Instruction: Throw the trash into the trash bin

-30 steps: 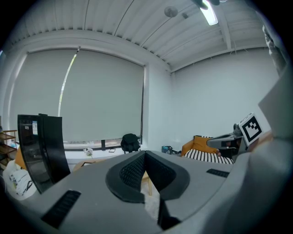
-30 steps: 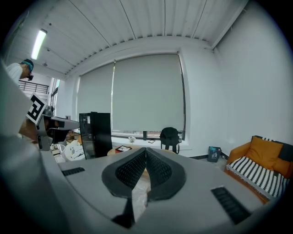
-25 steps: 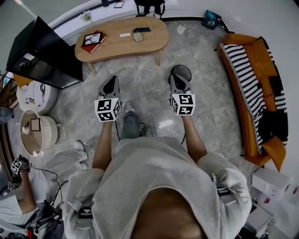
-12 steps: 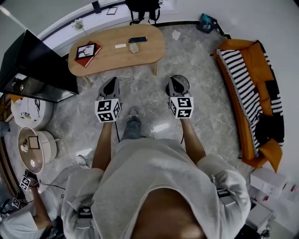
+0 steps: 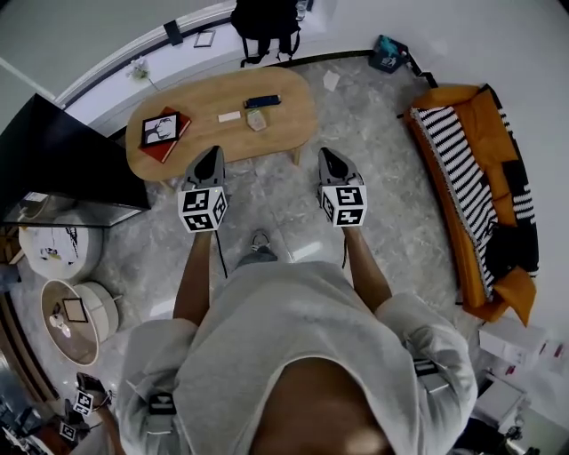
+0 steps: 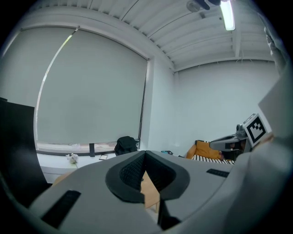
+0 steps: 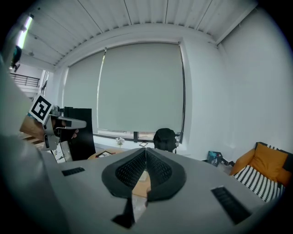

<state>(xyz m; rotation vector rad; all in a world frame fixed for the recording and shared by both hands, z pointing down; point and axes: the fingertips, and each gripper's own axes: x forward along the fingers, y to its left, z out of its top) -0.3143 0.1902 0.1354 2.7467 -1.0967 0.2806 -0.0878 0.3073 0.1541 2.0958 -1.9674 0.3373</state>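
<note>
Left gripper and right gripper both have jaws together, holding nothing, as their own views show. Only the head view shows a crumpled scrap on the table. The gripper views add the blind.

A low wooden surface is standing on the grey floor. A red book is lying at its left end, and a dark bar-shaped device is lying near its far edge. A black backpack is leaning just beyond it. An orange sofa carrying a striped blanket is sitting well to its right, and a black screen is standing to its left.
</note>
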